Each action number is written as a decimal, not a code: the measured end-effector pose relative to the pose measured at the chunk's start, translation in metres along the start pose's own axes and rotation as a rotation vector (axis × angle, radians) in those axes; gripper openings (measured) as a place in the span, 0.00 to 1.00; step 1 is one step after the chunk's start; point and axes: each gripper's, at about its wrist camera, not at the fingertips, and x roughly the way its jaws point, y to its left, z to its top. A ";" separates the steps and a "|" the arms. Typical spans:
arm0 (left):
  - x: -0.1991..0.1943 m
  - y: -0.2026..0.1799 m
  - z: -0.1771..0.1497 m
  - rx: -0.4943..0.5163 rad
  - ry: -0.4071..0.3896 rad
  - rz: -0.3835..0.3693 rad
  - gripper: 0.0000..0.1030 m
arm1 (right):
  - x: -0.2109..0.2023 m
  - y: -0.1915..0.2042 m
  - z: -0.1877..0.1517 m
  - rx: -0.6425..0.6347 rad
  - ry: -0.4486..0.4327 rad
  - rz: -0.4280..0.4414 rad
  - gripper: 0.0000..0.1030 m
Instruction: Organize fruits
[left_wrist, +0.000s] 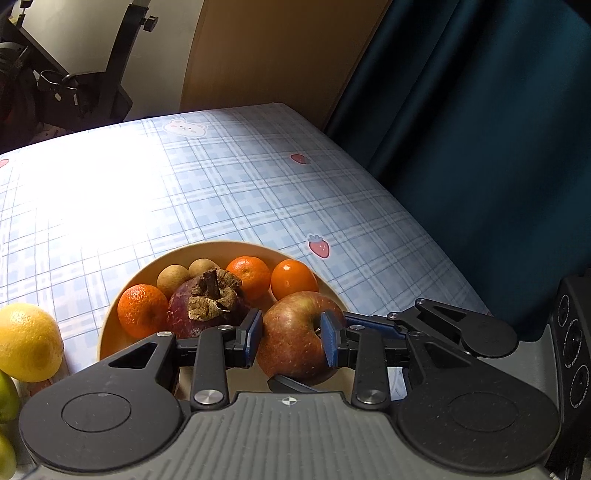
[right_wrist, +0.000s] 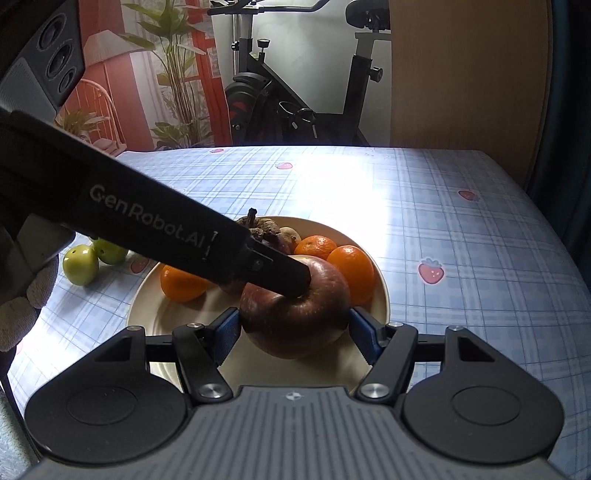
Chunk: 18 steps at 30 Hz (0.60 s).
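Checked blue cloth (left_wrist: 221, 184) with strawberry prints covers the table, and on it we see a pale plate (right_wrist: 147, 314) of fruit. Our left gripper (left_wrist: 291, 339) has its blue pads on either side of the apple (left_wrist: 295, 332), one at its left flank and one near the stem hollow, closed narrowly on it. Our right gripper (right_wrist: 295, 334) brackets the same apple (right_wrist: 295, 317) from another side, its pads touching the left and right flanks, jaws set about the apple's width. In the right wrist view one left finger (right_wrist: 273, 269) reaches down into the stem hollow. The apple sits at the plate's near part, between both pairs of jaws. Beyond the left jaws lie a mangosteen (left_wrist: 207, 310), three oranges (left_wrist: 142, 310) and two small brown fruits (left_wrist: 173, 278). Left of the left jaws, off the plate, sits a lemon (left_wrist: 26, 343). Two green fruits (right_wrist: 81, 264) lie left of the right jaws.
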 end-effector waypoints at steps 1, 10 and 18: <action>0.000 0.000 0.000 0.001 0.000 0.001 0.36 | 0.000 0.000 0.000 0.005 0.002 0.000 0.65; -0.016 0.002 0.001 0.001 -0.031 0.000 0.36 | -0.002 0.000 0.005 0.038 0.007 -0.010 0.70; -0.064 0.027 0.001 -0.028 -0.117 0.022 0.36 | -0.013 0.006 0.008 0.029 -0.011 -0.037 0.72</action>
